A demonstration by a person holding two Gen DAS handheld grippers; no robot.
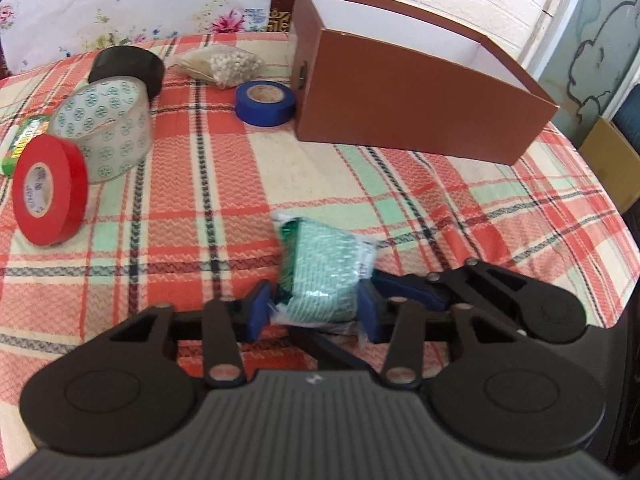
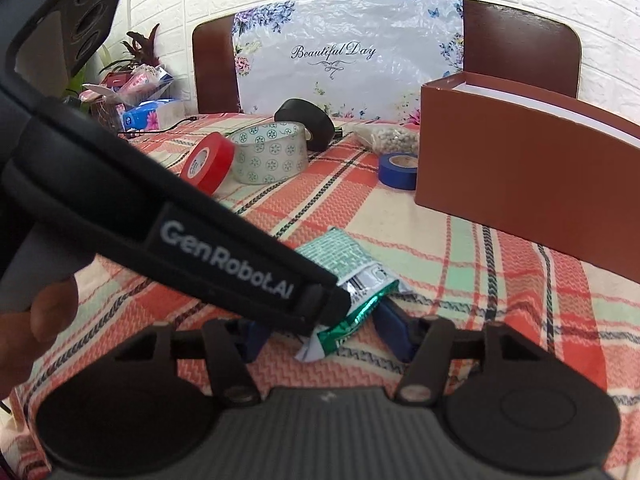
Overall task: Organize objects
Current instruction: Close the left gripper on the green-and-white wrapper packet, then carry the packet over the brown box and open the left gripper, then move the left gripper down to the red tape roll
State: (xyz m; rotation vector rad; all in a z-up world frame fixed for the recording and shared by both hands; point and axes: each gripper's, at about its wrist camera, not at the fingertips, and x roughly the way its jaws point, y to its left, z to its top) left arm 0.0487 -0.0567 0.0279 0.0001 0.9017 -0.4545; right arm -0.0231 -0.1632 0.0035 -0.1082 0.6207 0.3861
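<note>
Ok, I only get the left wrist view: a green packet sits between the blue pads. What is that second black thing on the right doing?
Observer: That is the right gripper. The folded foil end of the green packet lies between its fingers.
Operator: Who holds the one I look through?
Observer: A person. A hand shows on the handle of the left gripper.
Operator: Anything else I miss?
Observer: A plant with dark red leaves, off at the far left.
</note>
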